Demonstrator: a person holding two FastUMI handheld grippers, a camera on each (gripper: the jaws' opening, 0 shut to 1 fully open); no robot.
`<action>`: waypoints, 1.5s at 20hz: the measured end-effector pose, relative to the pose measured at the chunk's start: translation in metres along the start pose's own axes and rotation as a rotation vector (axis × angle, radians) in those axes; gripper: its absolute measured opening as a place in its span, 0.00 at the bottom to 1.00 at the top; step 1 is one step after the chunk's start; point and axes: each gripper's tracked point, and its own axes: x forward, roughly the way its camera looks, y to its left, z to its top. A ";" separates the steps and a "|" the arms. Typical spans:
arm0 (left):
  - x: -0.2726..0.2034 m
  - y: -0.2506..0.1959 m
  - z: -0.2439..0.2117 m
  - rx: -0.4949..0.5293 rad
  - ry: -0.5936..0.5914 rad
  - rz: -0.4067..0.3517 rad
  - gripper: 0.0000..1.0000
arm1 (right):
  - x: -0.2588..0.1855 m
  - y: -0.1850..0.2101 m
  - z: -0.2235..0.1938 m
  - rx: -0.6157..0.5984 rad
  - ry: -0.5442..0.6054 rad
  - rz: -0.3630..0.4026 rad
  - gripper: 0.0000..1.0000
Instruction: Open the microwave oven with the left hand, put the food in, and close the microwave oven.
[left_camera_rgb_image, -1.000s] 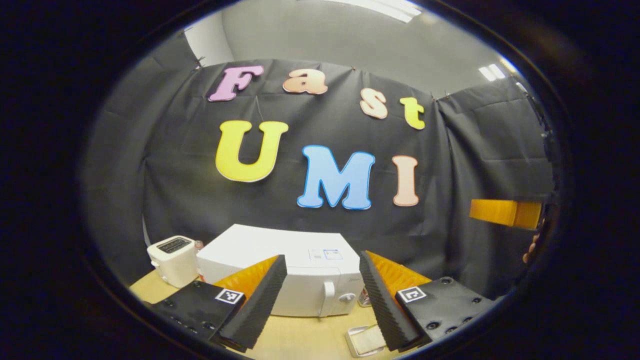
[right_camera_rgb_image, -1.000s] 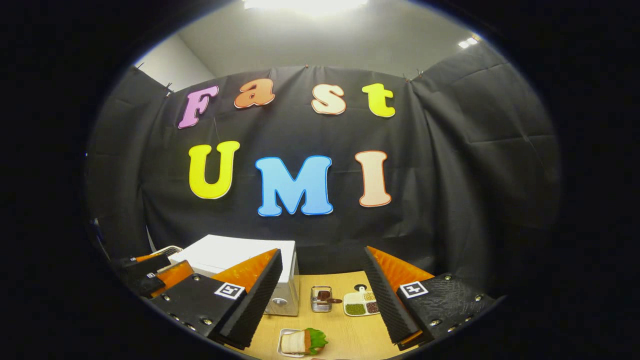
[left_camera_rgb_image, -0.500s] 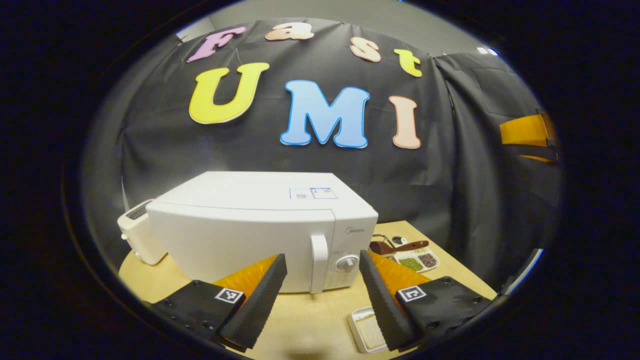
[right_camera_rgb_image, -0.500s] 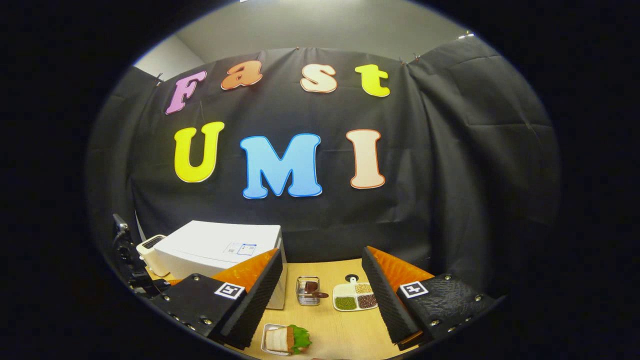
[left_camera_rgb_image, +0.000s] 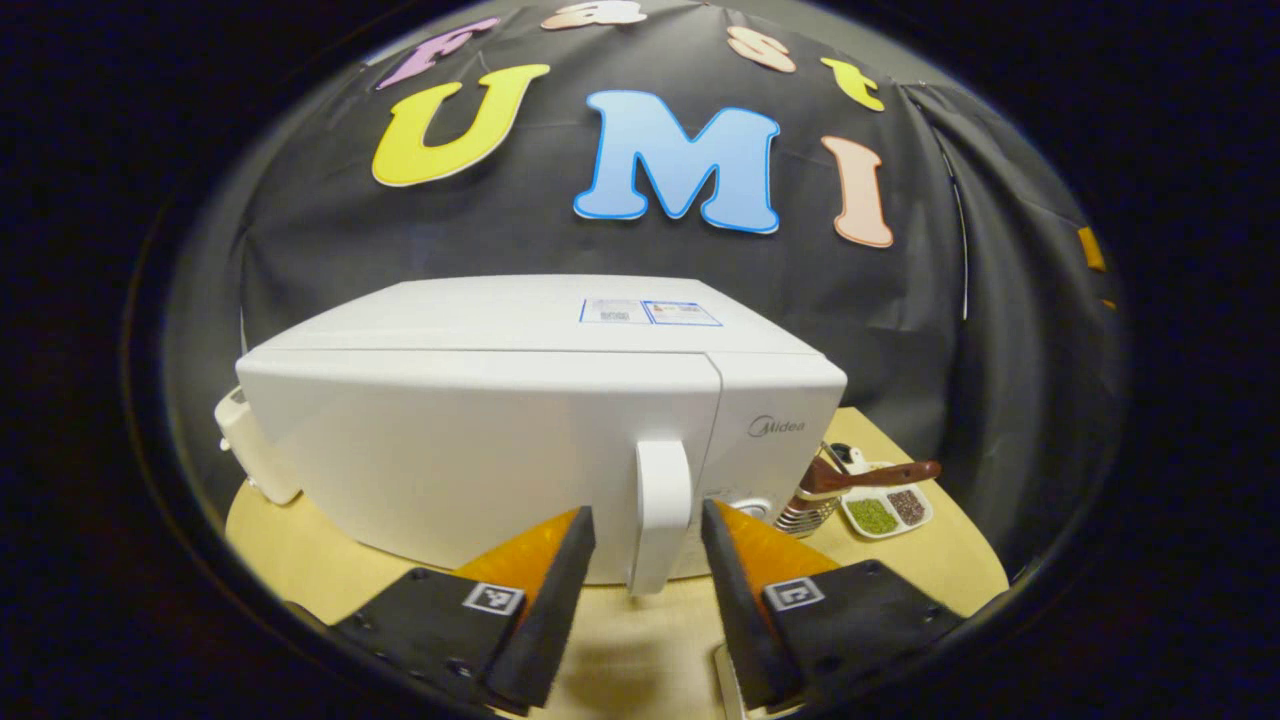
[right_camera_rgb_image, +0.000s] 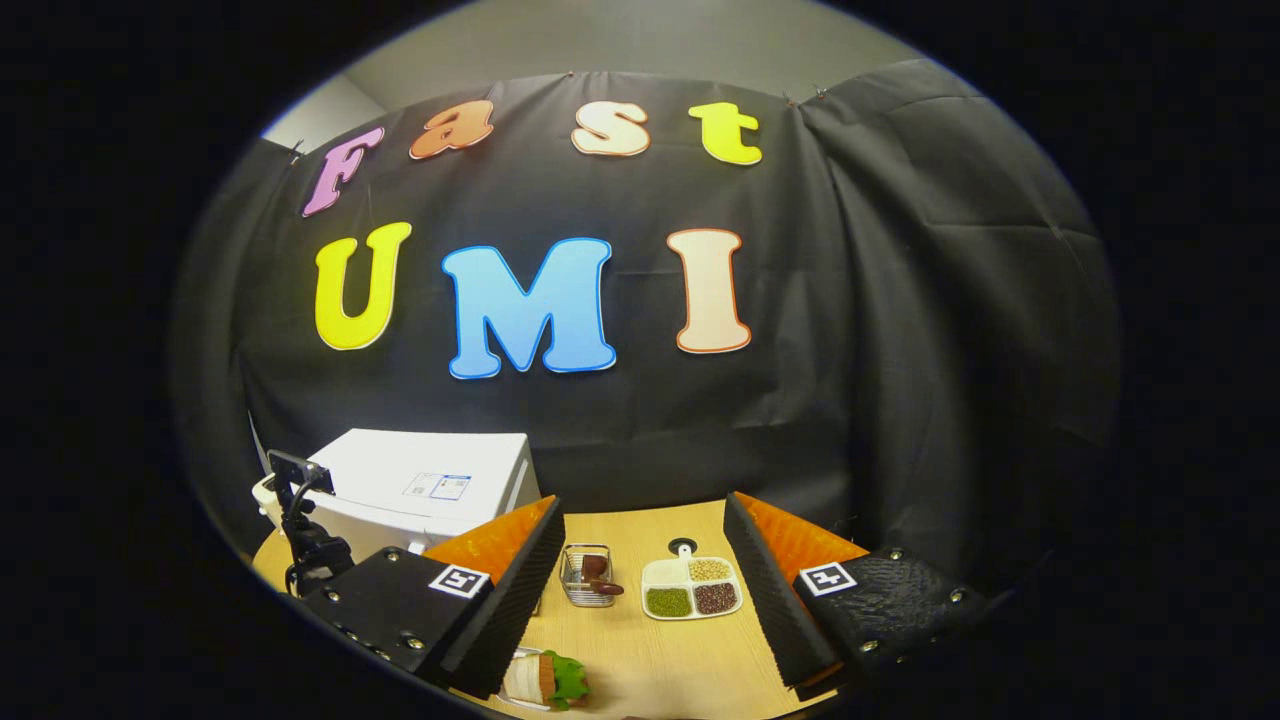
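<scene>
A white microwave oven (left_camera_rgb_image: 520, 420) stands shut on the wooden table (left_camera_rgb_image: 300, 545), its vertical door handle (left_camera_rgb_image: 660, 515) facing me. My left gripper (left_camera_rgb_image: 648, 570) is open, one finger on each side of the handle's lower end, apart from it. In the right gripper view the microwave (right_camera_rgb_image: 430, 485) sits at the left, with the other gripper's rig (right_camera_rgb_image: 305, 535) in front of it. A sandwich with lettuce on a small white tray (right_camera_rgb_image: 545, 680) lies near the table's front. My right gripper (right_camera_rgb_image: 645, 590) hangs open above the table with nothing between its fingers.
A white toaster (left_camera_rgb_image: 250, 450) stands left of the microwave. Right of it are a metal wire cup (right_camera_rgb_image: 590, 575) with a brown spoon and a white divided dish of beans (right_camera_rgb_image: 692, 590). The black cloth wall closes the back.
My left gripper has moved down and forward to the microwave, so its fingers now flank the door handle. The right gripper has tilted down a little; more table shows.
</scene>
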 end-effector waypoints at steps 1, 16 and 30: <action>-0.003 -0.003 0.001 0.018 -0.010 0.015 0.54 | 0.000 -0.002 0.000 0.001 0.003 -0.002 0.97; -0.019 -0.003 -0.011 0.067 0.050 -0.020 0.11 | -0.015 0.010 -0.005 -0.015 0.006 0.033 0.97; -0.209 0.070 -0.090 0.142 0.105 -0.091 0.10 | -0.073 0.082 -0.014 0.004 -0.007 0.130 0.98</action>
